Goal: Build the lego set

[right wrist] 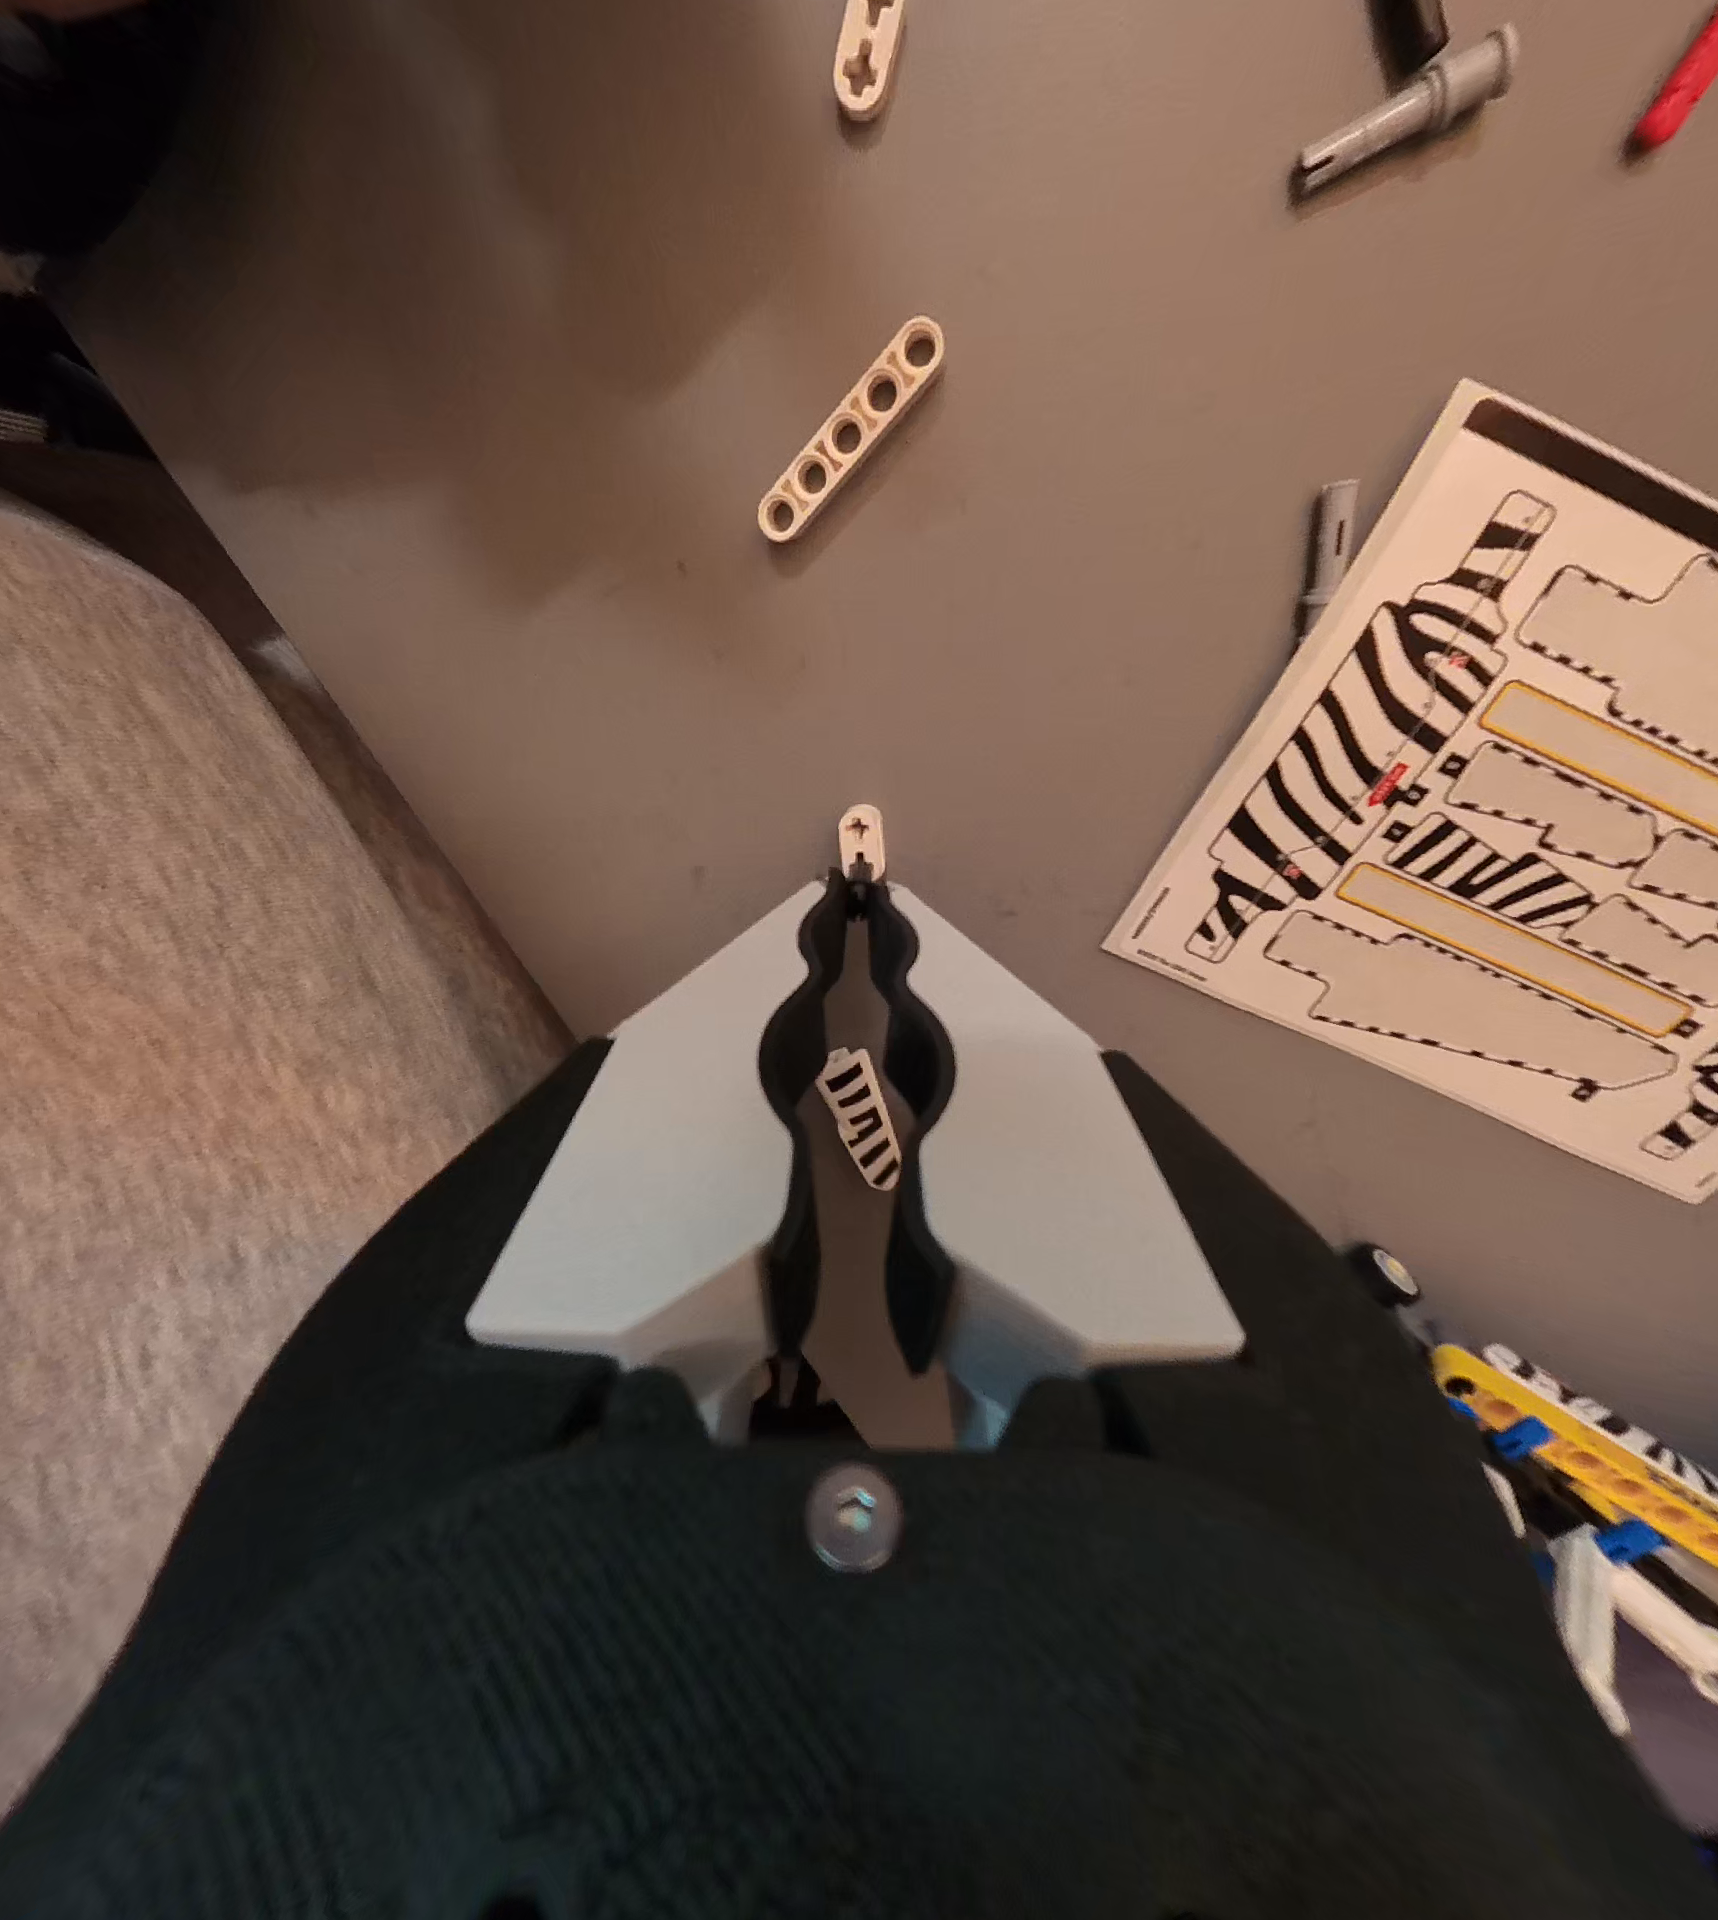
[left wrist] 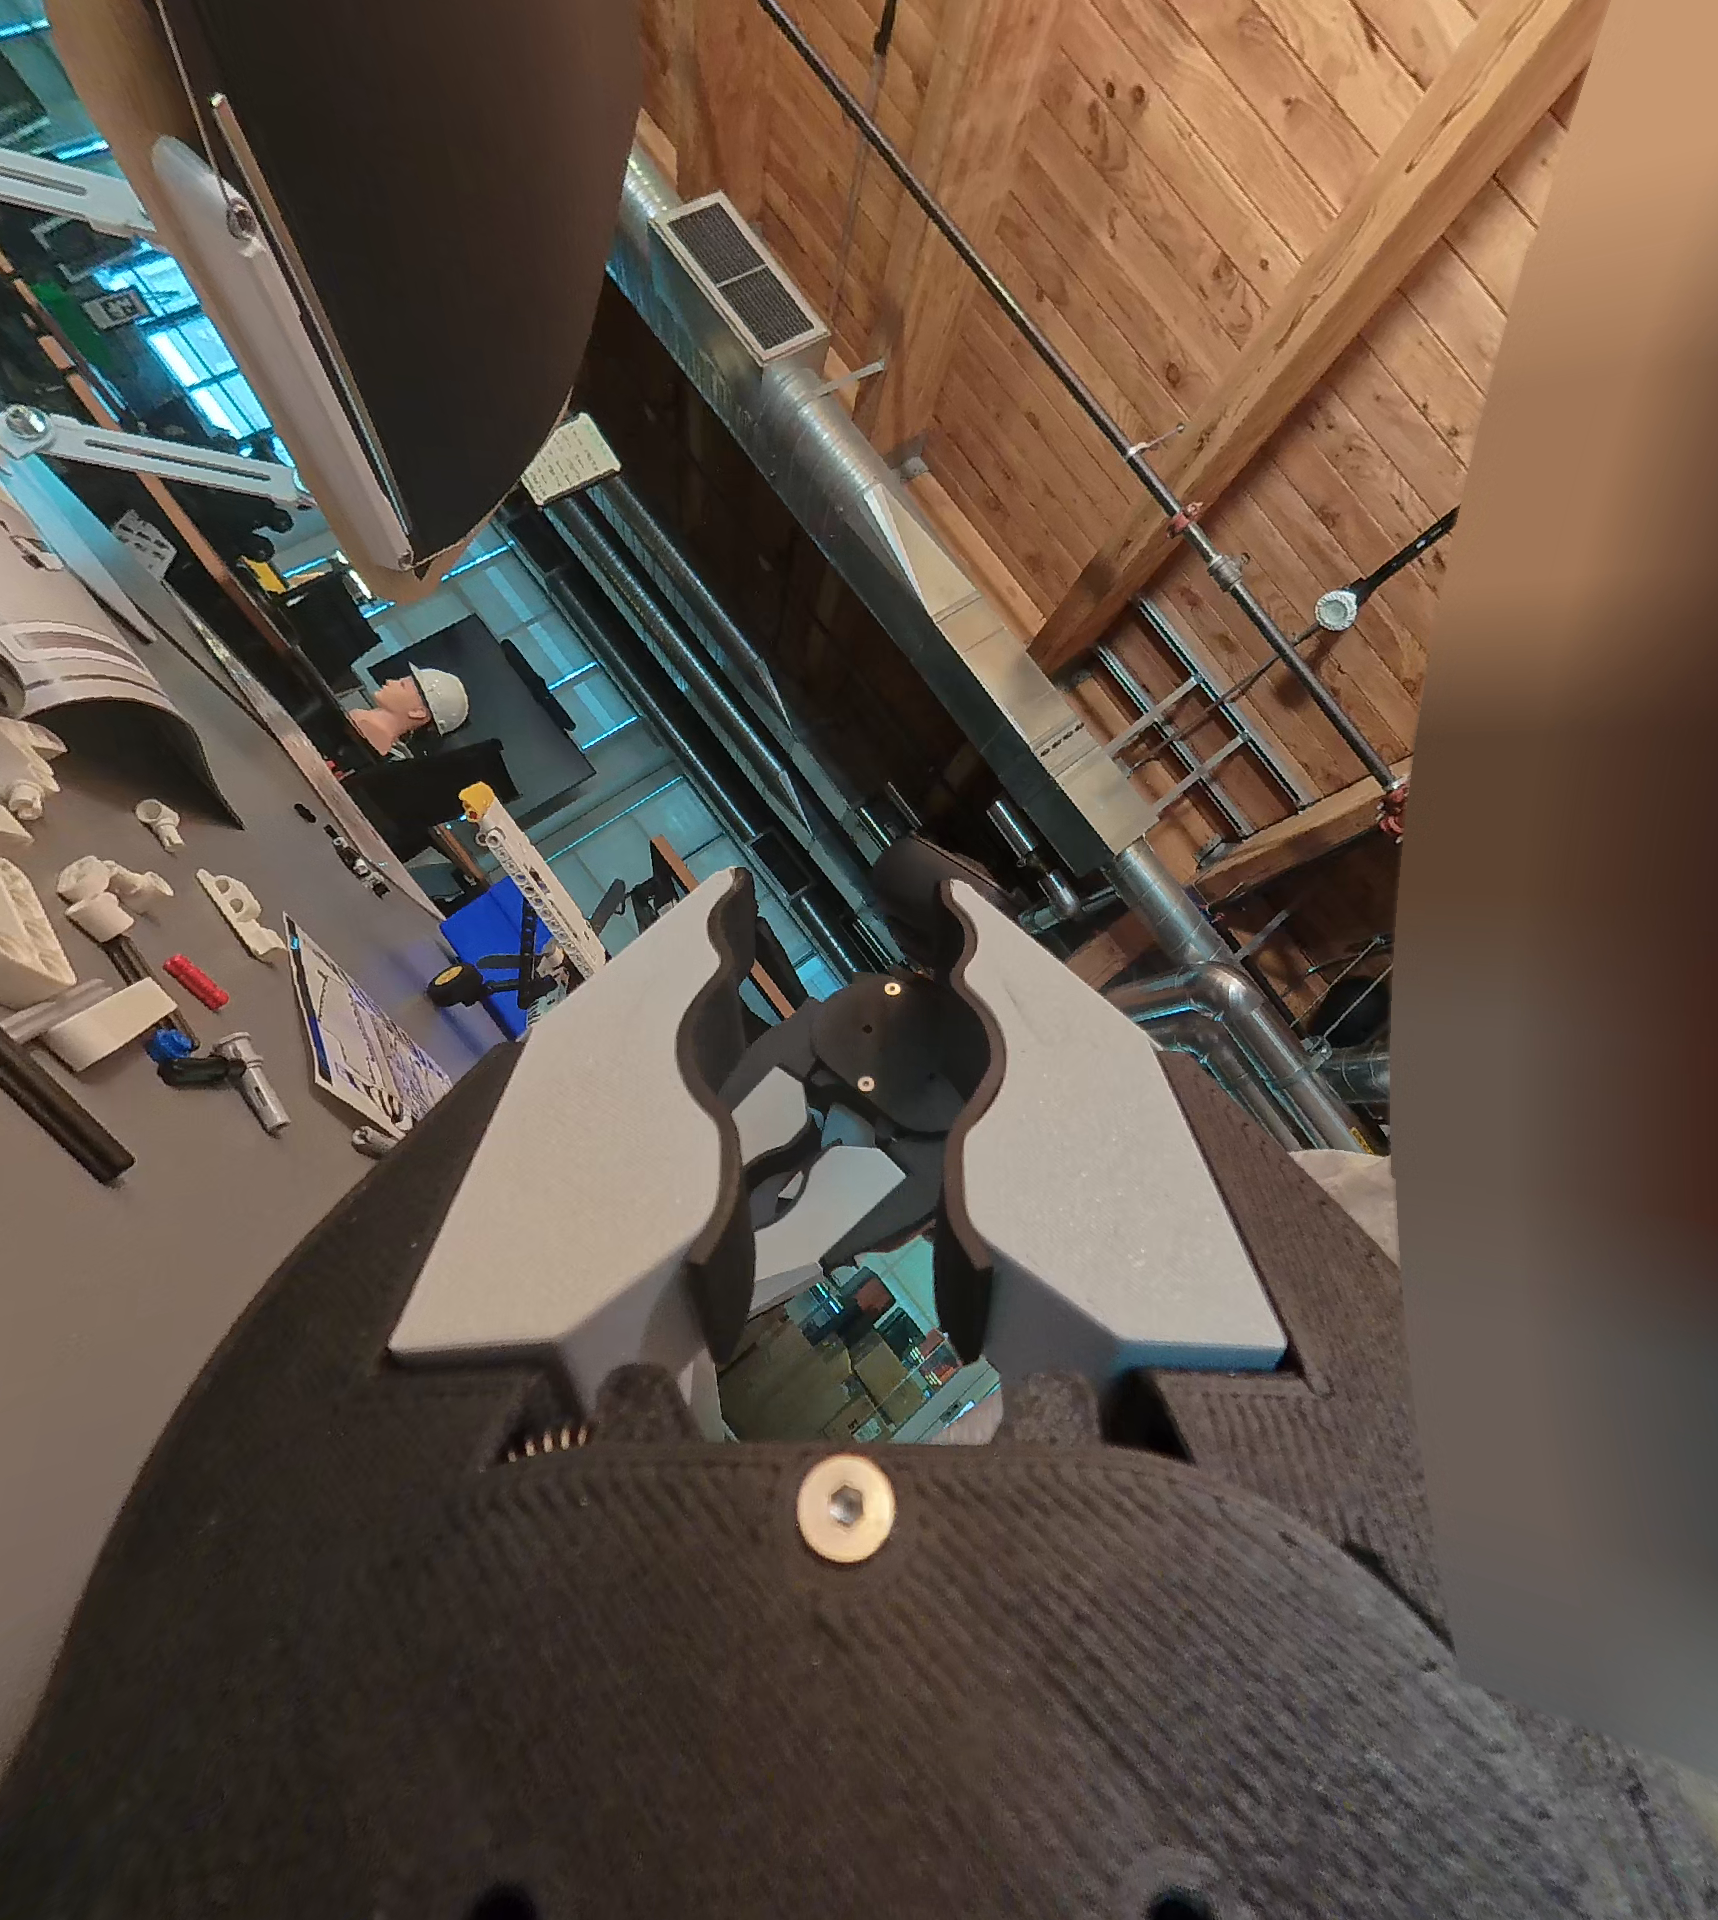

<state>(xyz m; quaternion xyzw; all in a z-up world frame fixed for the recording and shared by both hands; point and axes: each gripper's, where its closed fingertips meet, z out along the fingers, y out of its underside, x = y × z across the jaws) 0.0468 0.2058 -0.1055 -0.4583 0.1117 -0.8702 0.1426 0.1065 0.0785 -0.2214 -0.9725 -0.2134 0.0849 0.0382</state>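
My right gripper (right wrist: 860,896) is shut on a small white flat piece (right wrist: 861,834) with a cross hole. The piece sticks out past the fingertips, just over the grey table (right wrist: 543,675). A zebra-striped sticker (right wrist: 861,1127) shows in the gap between the fingers; I cannot tell whether it is held. My left gripper (left wrist: 847,902) is open and empty, tilted up toward the ceiling. The other gripper (left wrist: 881,1049) shows beyond its fingers. The partly built model (right wrist: 1613,1486) lies at the lower right; it also shows in the left wrist view (left wrist: 522,894).
A white five-hole beam (right wrist: 850,431), another white flat beam (right wrist: 870,57), a grey pin (right wrist: 1406,114) and a red axle (right wrist: 1696,68) lie ahead. A sticker sheet (right wrist: 1457,790) lies at right. Several loose parts (left wrist: 13,935) and a booklet (left wrist: 3,582) are at left. The left gripper's tips are roughly 20 cm from the right gripper's. The partly built model (right wrist: 1613,1486) is about 20 cm from my right fingertips.
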